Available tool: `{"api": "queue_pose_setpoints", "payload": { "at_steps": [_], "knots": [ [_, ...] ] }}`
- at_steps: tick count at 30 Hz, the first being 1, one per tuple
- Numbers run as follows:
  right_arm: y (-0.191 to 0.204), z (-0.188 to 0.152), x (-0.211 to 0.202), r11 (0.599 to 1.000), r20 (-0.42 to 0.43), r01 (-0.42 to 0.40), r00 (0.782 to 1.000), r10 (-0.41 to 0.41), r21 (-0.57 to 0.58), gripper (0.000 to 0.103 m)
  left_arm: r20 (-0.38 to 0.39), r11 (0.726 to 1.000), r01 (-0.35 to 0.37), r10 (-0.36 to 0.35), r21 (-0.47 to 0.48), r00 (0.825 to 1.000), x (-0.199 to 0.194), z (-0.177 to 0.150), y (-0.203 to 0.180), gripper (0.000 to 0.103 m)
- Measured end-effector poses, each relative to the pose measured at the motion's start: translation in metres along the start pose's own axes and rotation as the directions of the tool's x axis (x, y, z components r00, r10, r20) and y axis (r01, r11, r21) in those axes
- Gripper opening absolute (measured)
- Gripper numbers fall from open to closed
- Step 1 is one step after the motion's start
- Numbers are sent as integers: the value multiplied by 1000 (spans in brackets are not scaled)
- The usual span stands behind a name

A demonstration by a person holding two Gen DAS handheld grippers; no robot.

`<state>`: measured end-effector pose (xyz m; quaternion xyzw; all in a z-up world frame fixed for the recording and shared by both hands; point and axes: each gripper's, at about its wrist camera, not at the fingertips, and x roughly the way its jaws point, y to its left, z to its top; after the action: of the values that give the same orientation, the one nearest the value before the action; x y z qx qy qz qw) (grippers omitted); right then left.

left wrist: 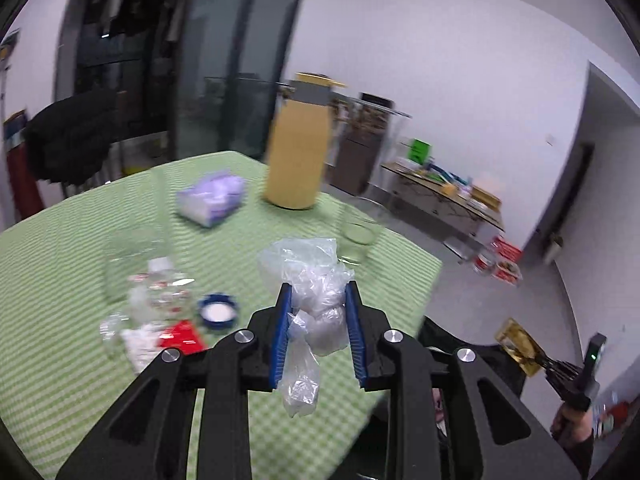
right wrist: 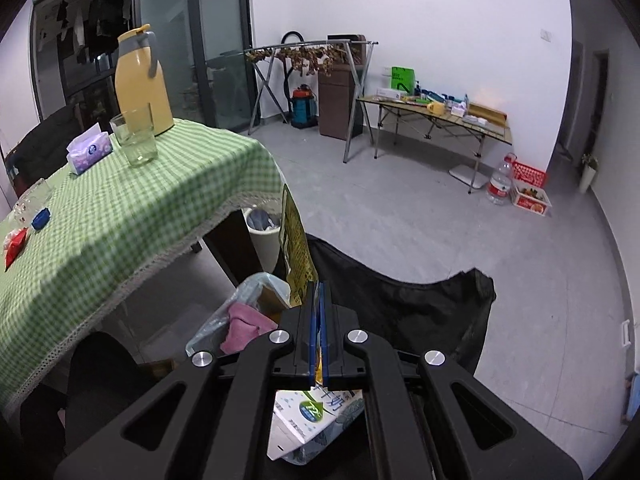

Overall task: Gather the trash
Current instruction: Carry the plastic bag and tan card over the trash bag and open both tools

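Note:
My left gripper [left wrist: 317,292] is shut on a crumpled clear plastic bag [left wrist: 310,280] and holds it above the green checked table [left wrist: 60,280]. More trash lies on the table at the left: a crushed clear bottle [left wrist: 156,284], a blue cap [left wrist: 218,311], a red wrapper [left wrist: 182,336] and white scraps [left wrist: 138,344]. My right gripper [right wrist: 320,286] is shut on a yellow foil wrapper [right wrist: 294,248] and holds it over an open black bag [right wrist: 400,304] off the table's edge. The right gripper also shows at the left wrist view's right edge [left wrist: 560,368].
A yellow thermos [left wrist: 298,144], a purple tissue pack [left wrist: 212,198] and a drinking glass [left wrist: 358,240] stand on the table. A white bin [right wrist: 262,236] sits under the table's corner. A folding table [right wrist: 436,120], drying rack [right wrist: 312,52] and red crate [right wrist: 528,184] stand at the far wall.

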<state>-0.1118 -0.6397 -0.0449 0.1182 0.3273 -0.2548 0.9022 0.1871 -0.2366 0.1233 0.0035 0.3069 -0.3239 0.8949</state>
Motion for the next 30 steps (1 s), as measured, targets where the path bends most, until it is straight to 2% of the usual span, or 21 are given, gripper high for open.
{"api": "queue_pose_setpoints", "payload": {
  "at_steps": [6,12,15,17,18,19,21,22,25,26,30],
  "knots": [
    [-9,-14,15,1000,-44,-22,999,21,-2,2,-74,991,103,-97,90,993,33,-10,-64,24],
    [7,-36,63,992,-174,-73,983,53,-105,2,-197,967,216,-188,133,962,80,-39,-122,24],
    [15,-39,88,981,-195,-107,978,75,-160,2,-270,956,256,-211,144,939,106,-58,-145,24],
    [22,-37,105,974,-188,-92,981,52,-209,3,-329,948,278,-216,156,920,128,-74,-164,24],
    [24,-37,116,971,-188,-81,981,38,-224,8,-348,945,282,-212,165,913,138,-80,-171,24],
    [24,-38,128,972,-220,-79,975,29,-223,20,-365,944,281,-204,172,908,146,-85,-177,24],
    [22,-41,138,972,-264,-93,964,34,-216,32,-420,941,286,-190,179,888,171,-101,-191,24],
    [21,-43,136,971,-266,-113,962,54,-213,33,-435,942,285,-186,176,881,178,-106,-194,24],
    [10,-49,119,976,-241,-96,970,47,-195,33,-506,944,294,-184,146,842,209,-128,-206,24],
    [4,-50,112,980,-232,-98,971,57,-172,33,-519,944,297,-183,146,835,215,-133,-209,24],
    [-25,-53,91,995,-200,-69,978,54,-66,34,-584,928,322,-158,187,796,244,-156,-238,24]
  ]
}}
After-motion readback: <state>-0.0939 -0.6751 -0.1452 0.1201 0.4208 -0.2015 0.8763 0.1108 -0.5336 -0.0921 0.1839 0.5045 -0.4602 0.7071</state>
